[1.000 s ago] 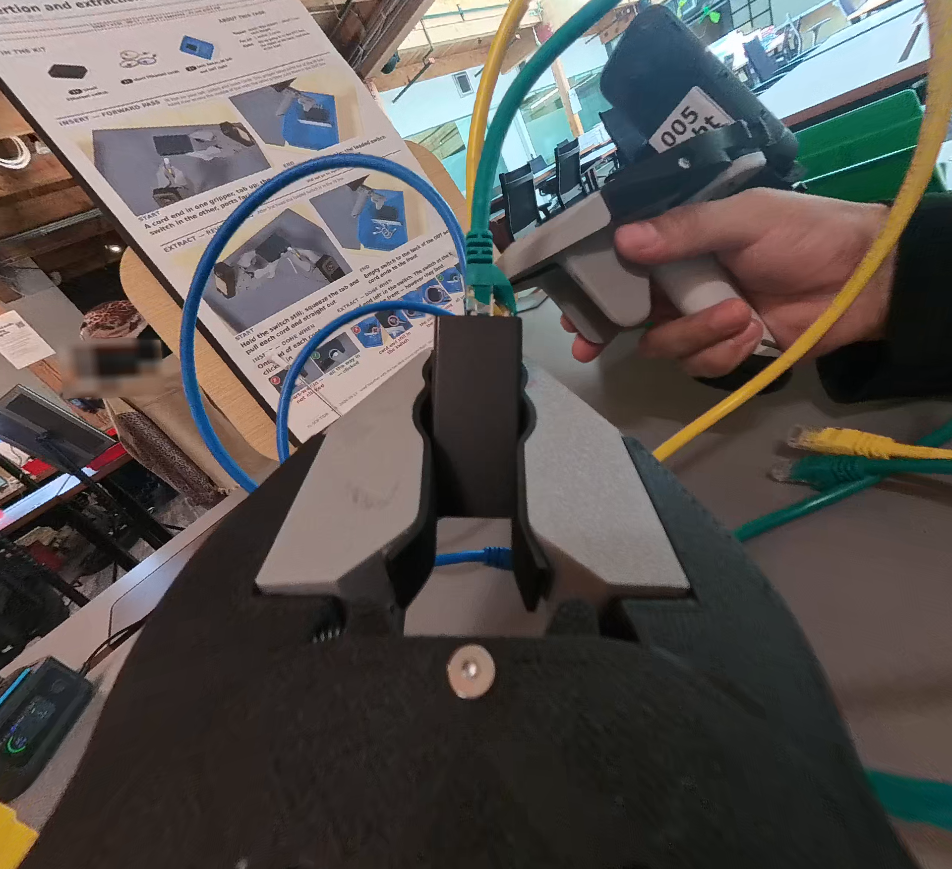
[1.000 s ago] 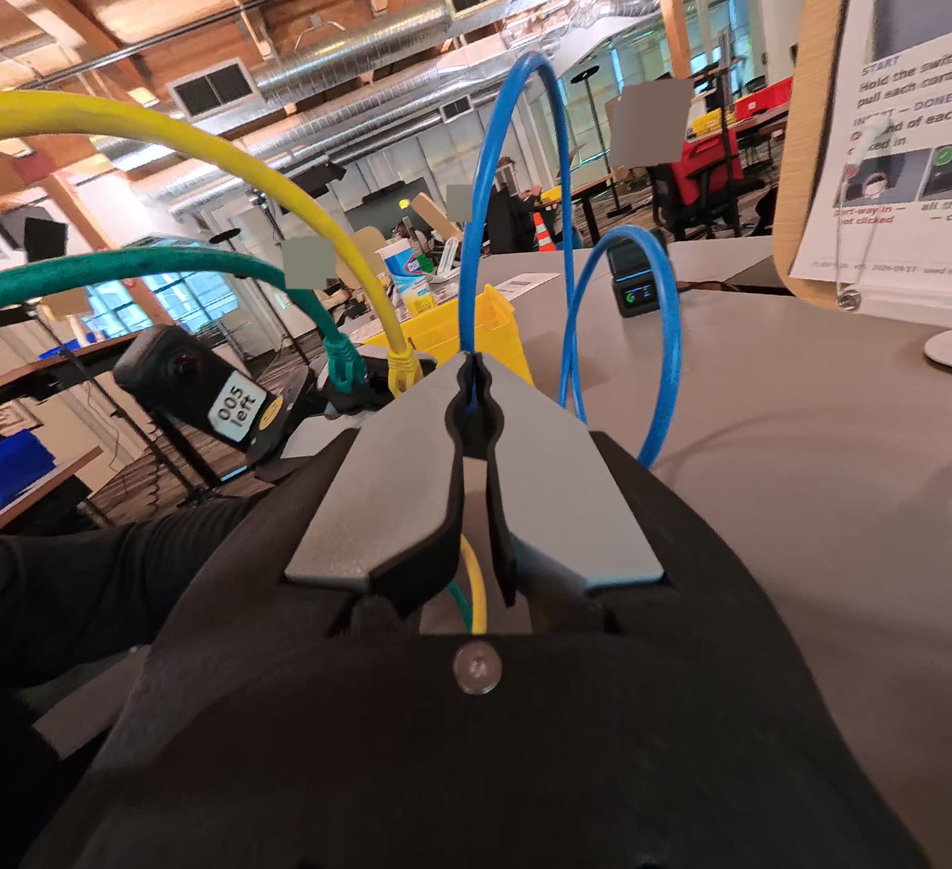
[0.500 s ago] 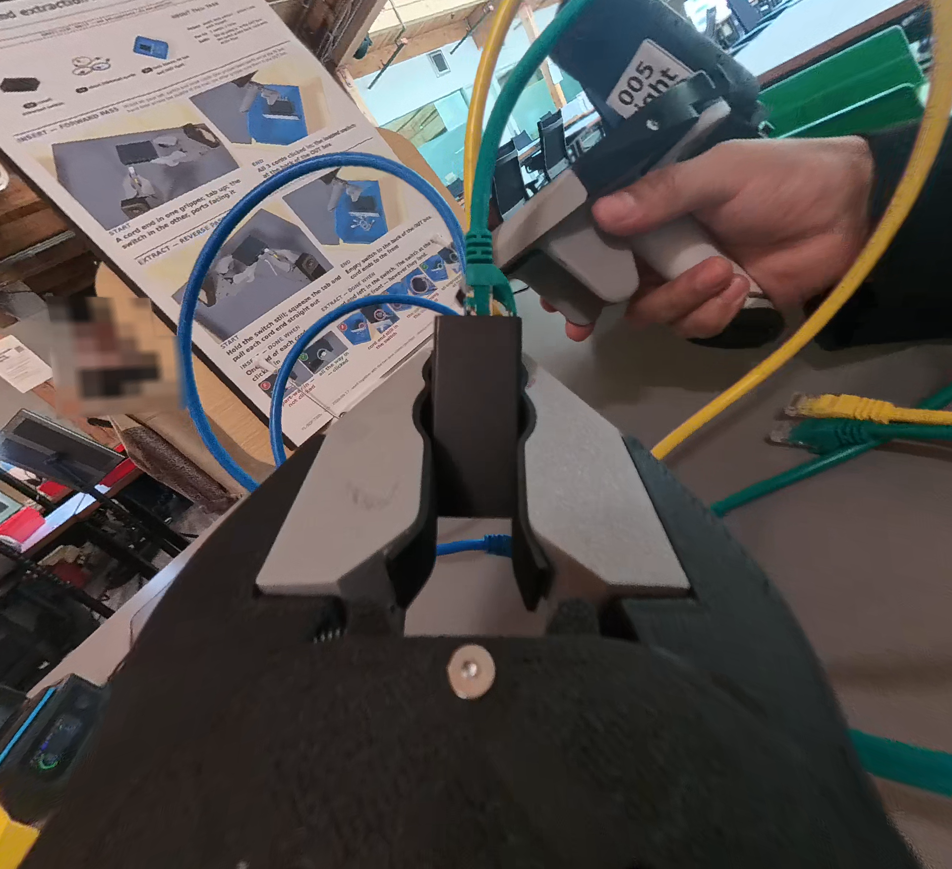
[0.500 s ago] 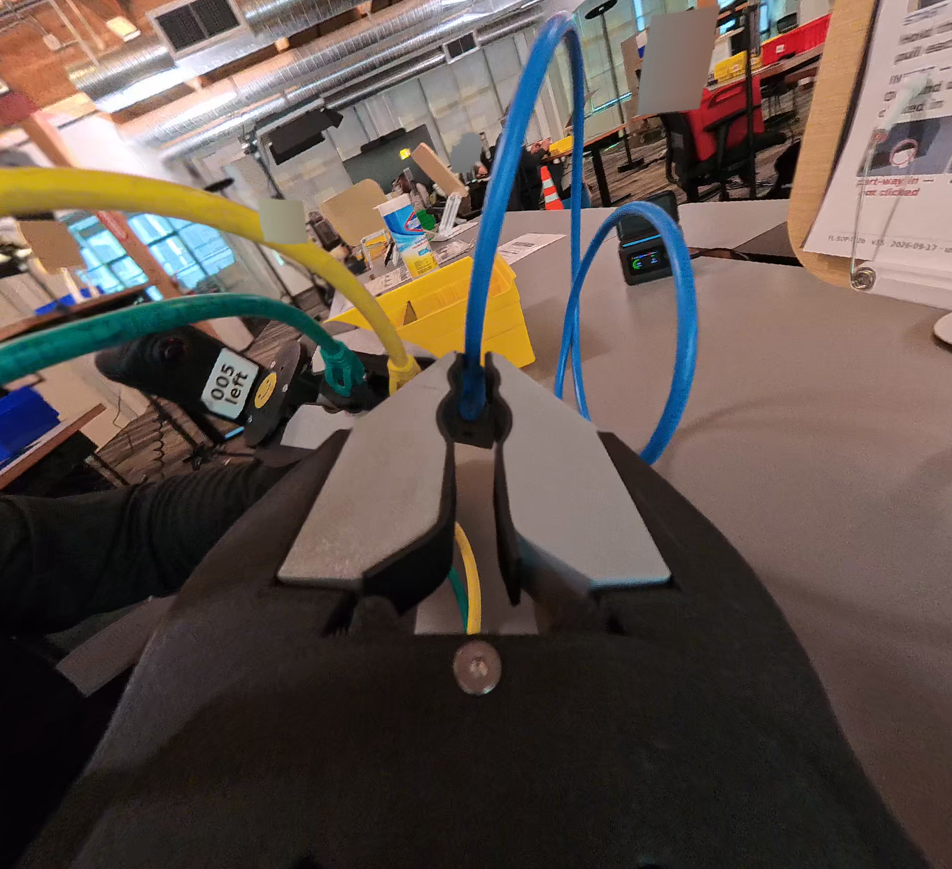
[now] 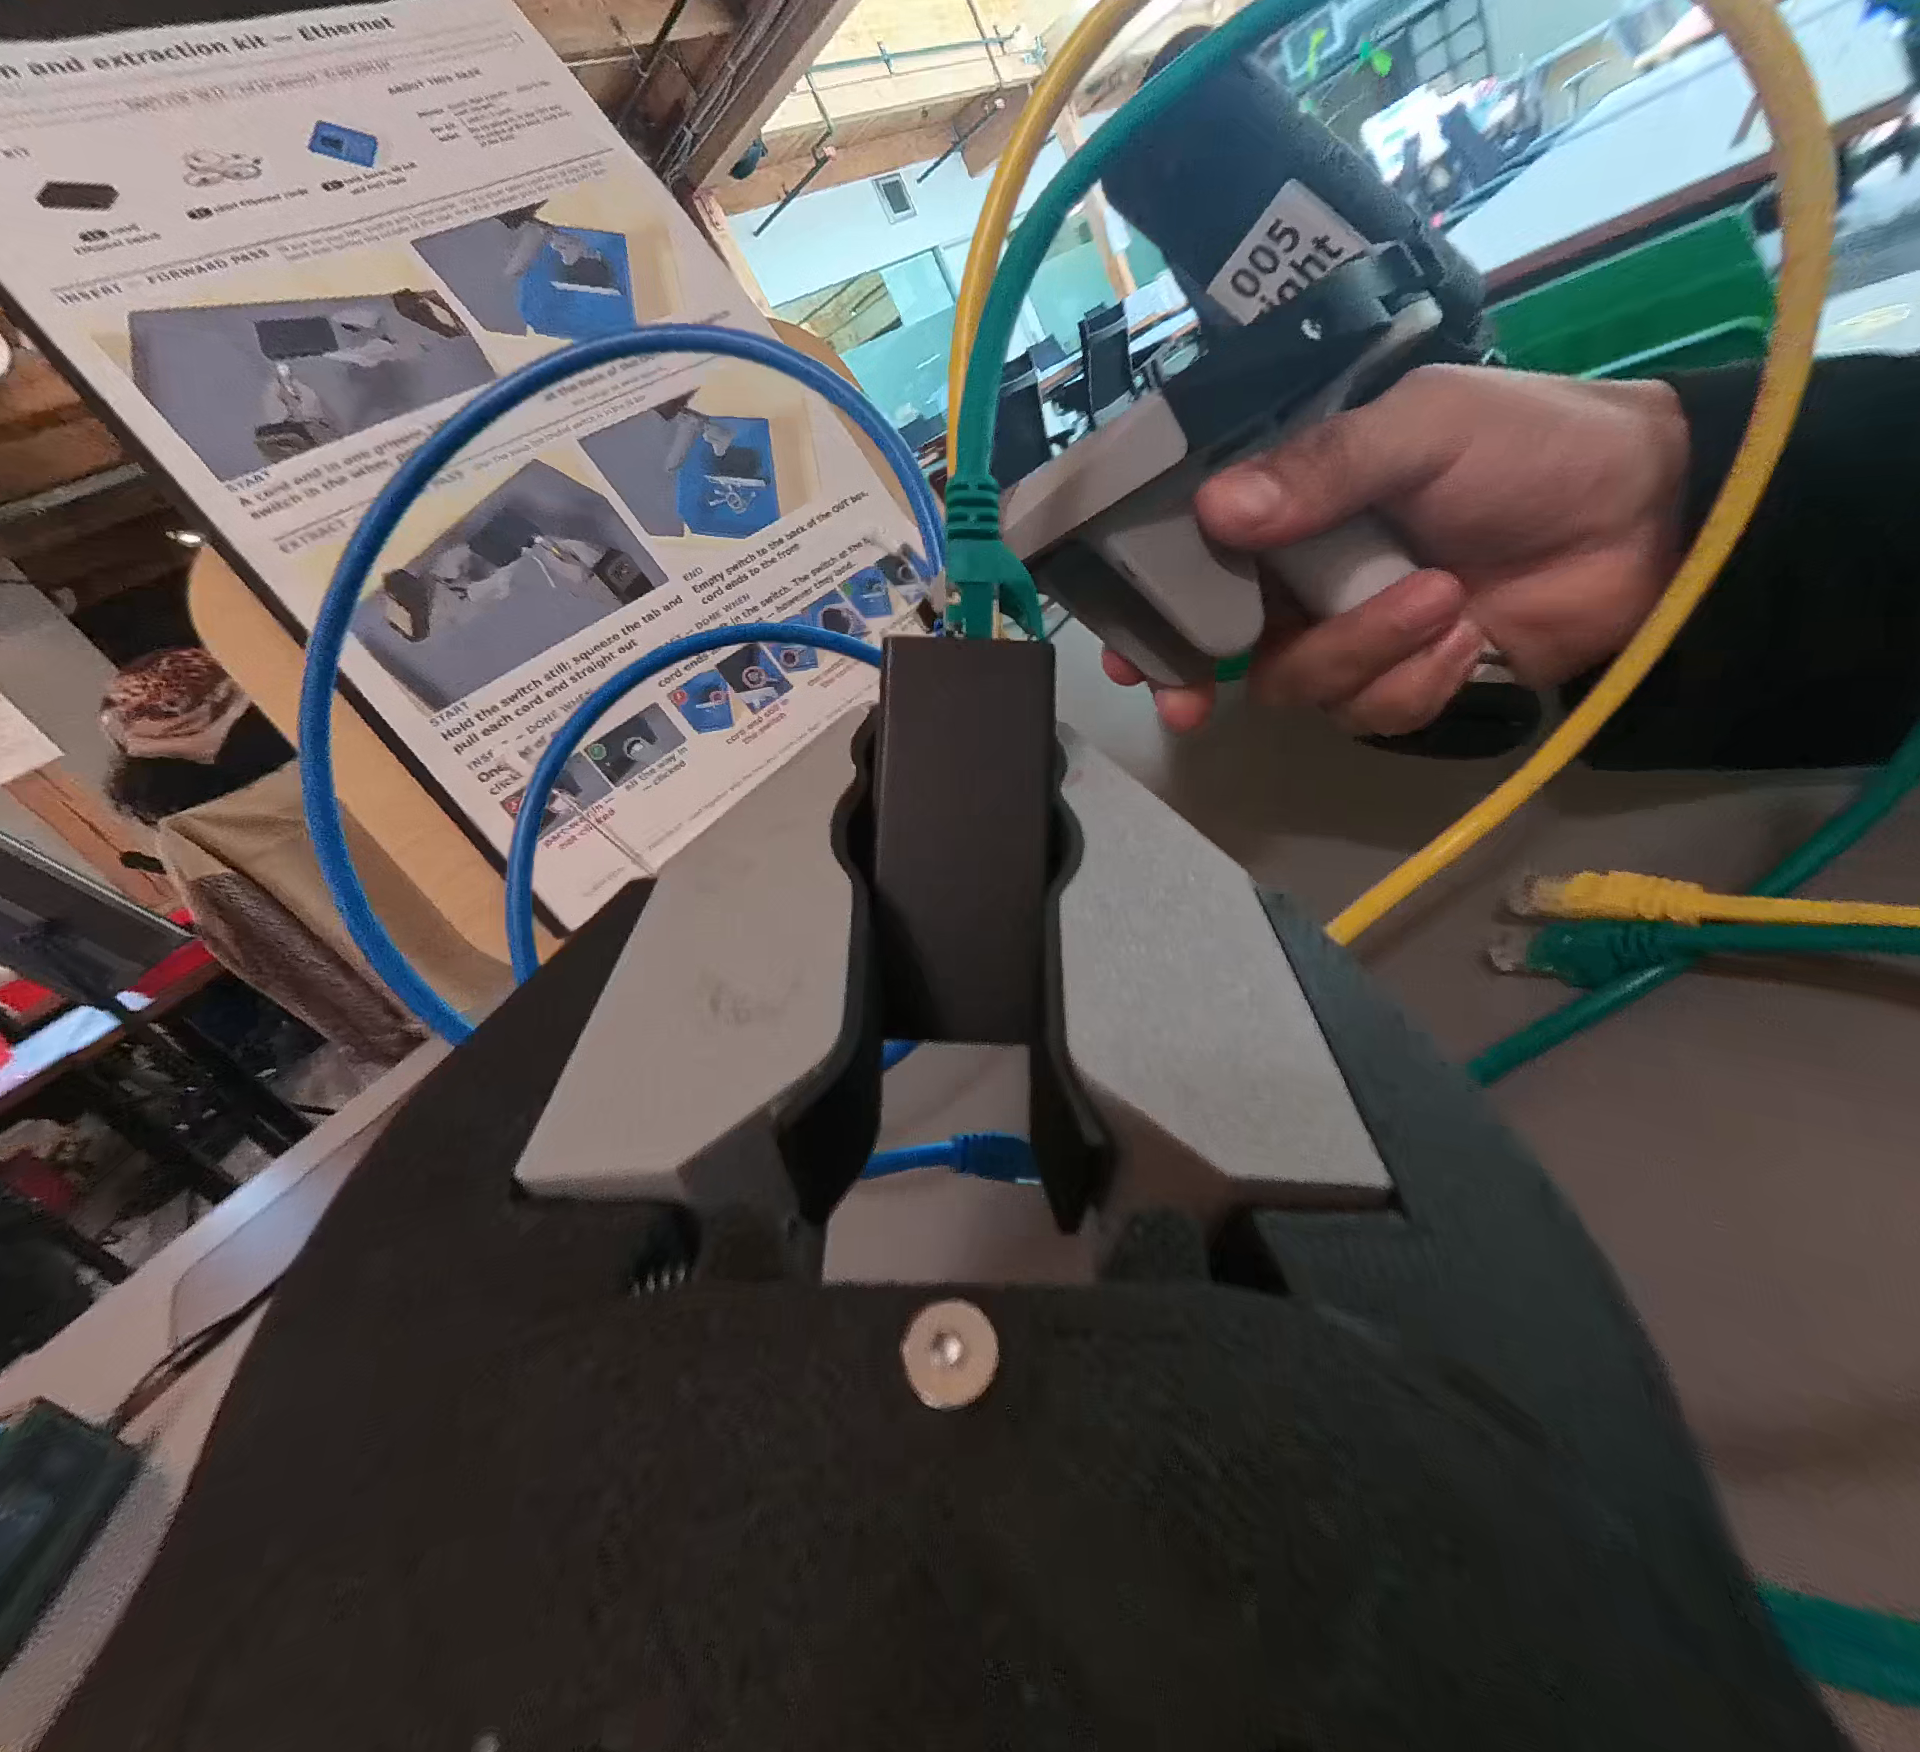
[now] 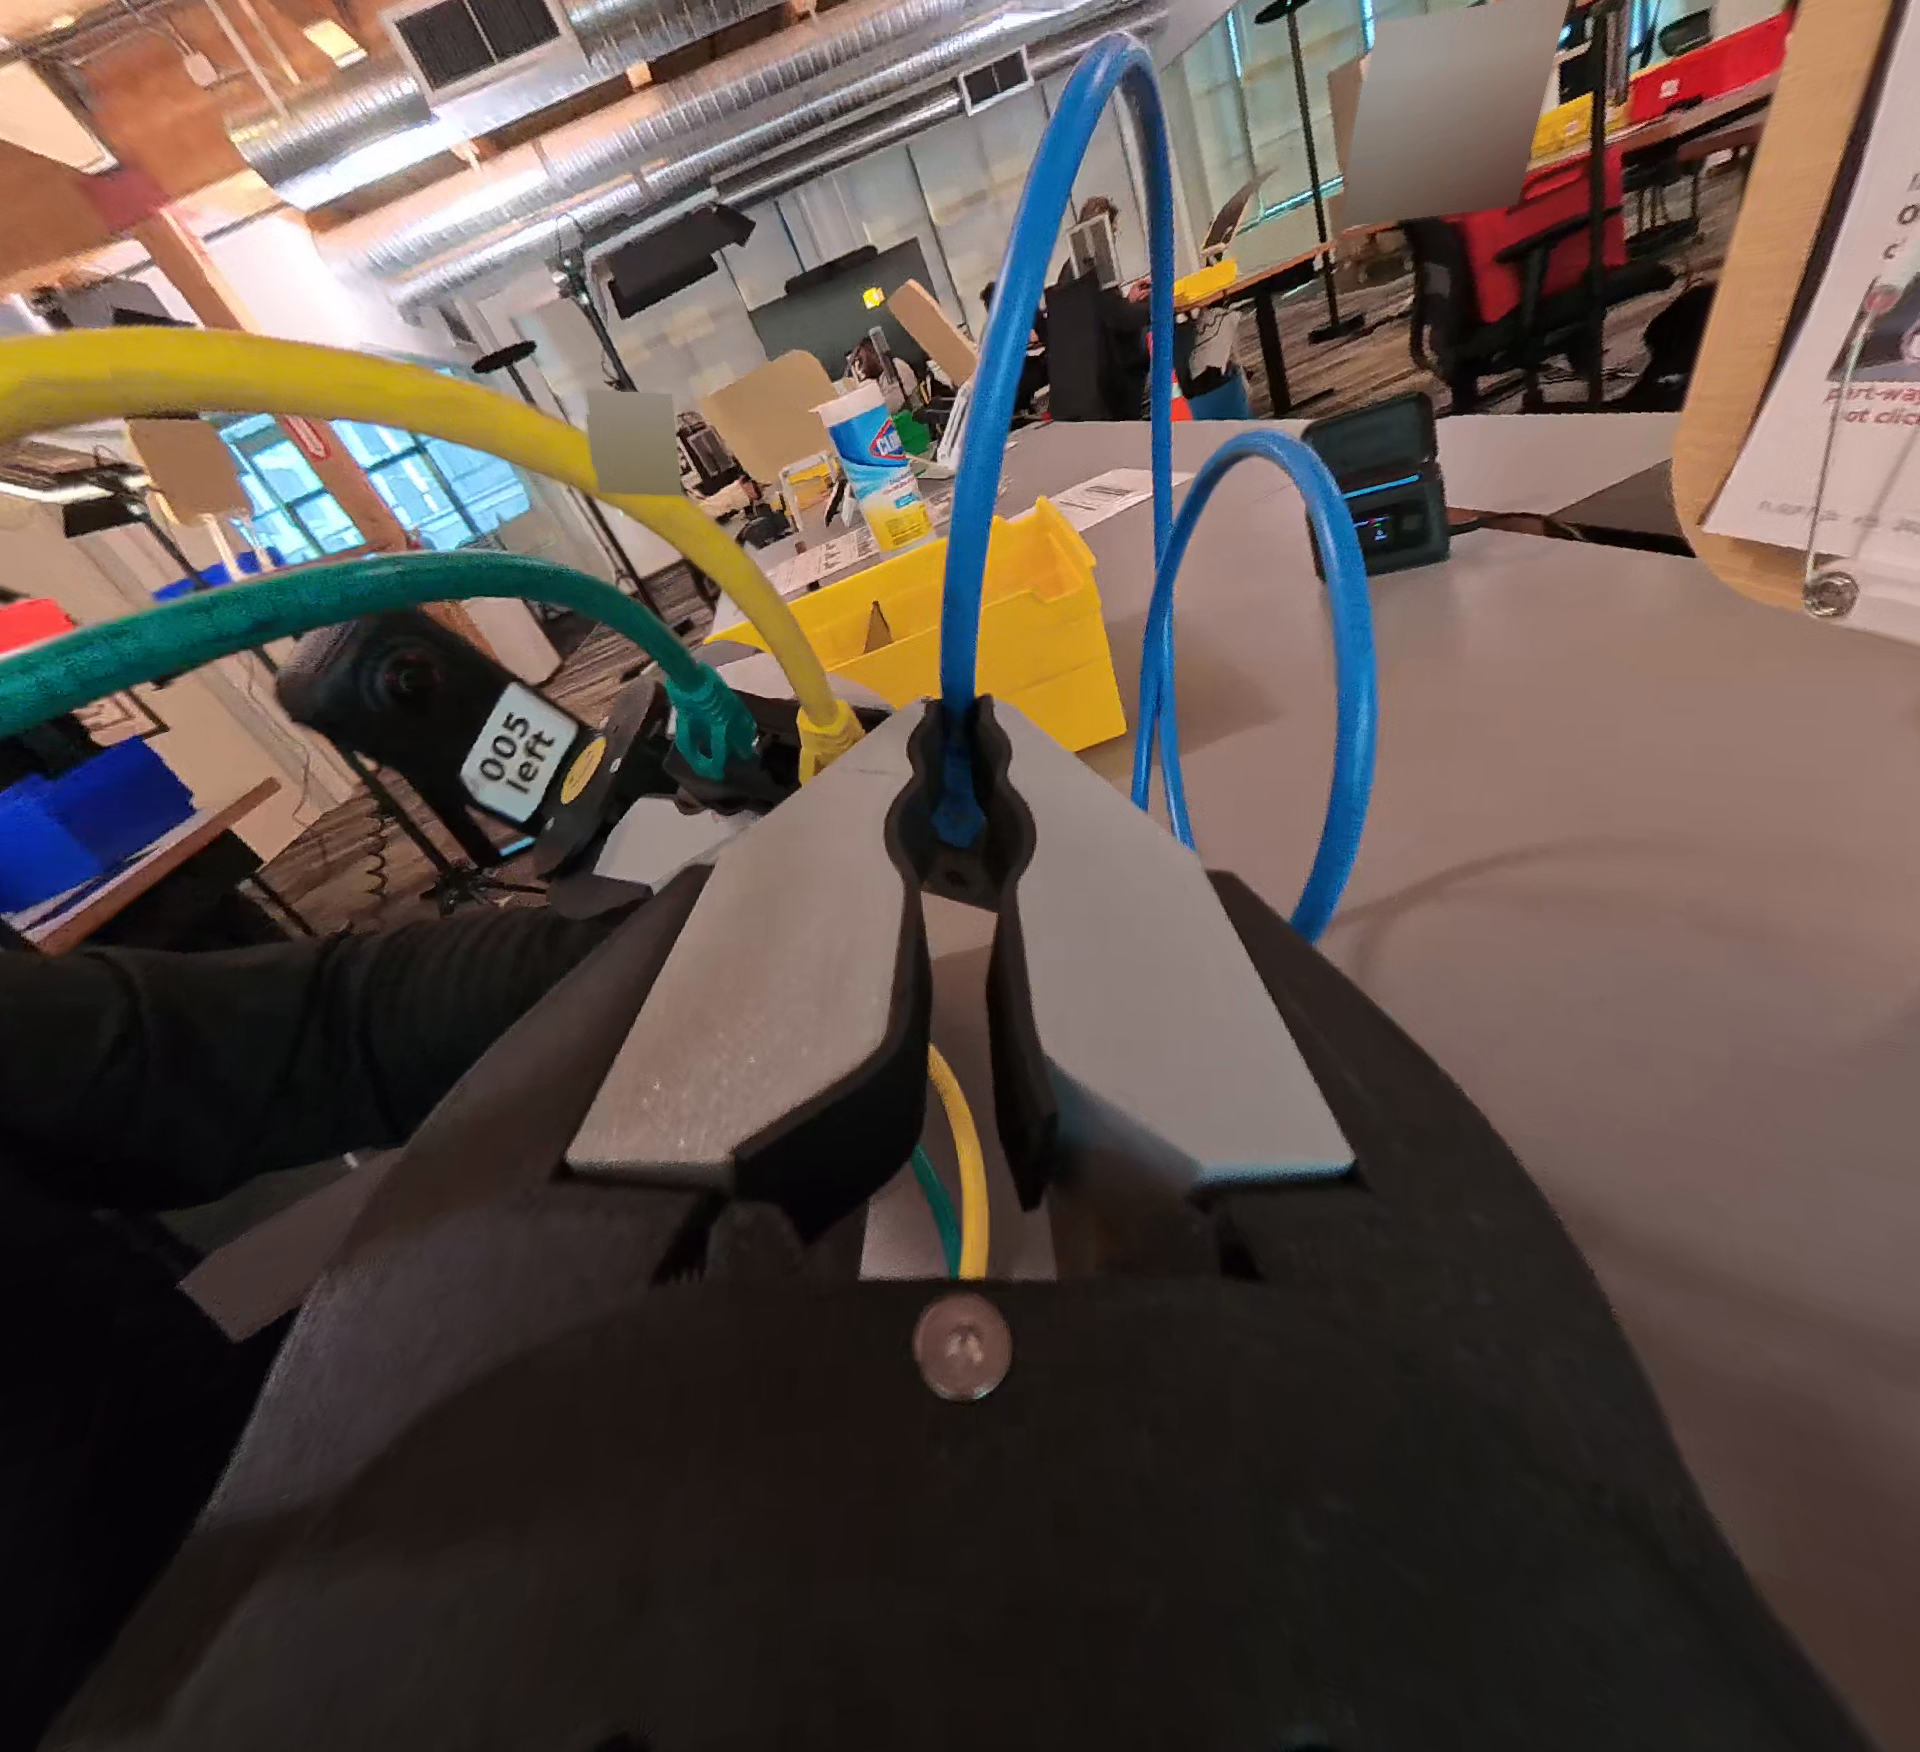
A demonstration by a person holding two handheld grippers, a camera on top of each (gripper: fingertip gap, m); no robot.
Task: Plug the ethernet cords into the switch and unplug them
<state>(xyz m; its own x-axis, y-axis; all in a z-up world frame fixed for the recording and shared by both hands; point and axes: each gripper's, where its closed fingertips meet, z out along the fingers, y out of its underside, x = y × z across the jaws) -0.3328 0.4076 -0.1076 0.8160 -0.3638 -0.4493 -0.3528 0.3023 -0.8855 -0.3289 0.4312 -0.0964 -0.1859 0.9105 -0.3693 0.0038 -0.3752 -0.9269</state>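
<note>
Left hand-held gripper (image 5: pixel 961 829): closed on a black ethernet switch (image 5: pixel 963 855), which is held upright between the fingers above the grey bench (image 5: pixel 1683 1183).

Green ethernet cord (image 5: pixel 975 539) and yellow ethernet cord (image 5: pixel 1766 331): each is seen plugged into the far end of the switch; both arch in wide loops to the right. Their free plugs lie on the bench at the right, the yellow plug (image 5: pixel 1590 897) just beside the green plug (image 5: pixel 1558 954).

Right hand-held gripper (image 6: pixel 961 798): clamped on the plug of the blue ethernet cord (image 6: pixel 1049 331), just right of the plugged yellow connector (image 6: pixel 828 734). Whether this plug is seated in the switch cannot be told. The cord rises in a tall loop, with a smaller loop at the right.

Instruction sheet (image 5: pixel 343 372): propped on a wooden board at the far left.

Yellow bin (image 6: pixel 997 622) and small black device (image 6: pixel 1377 497): stood on the bench beyond the cords.
</note>
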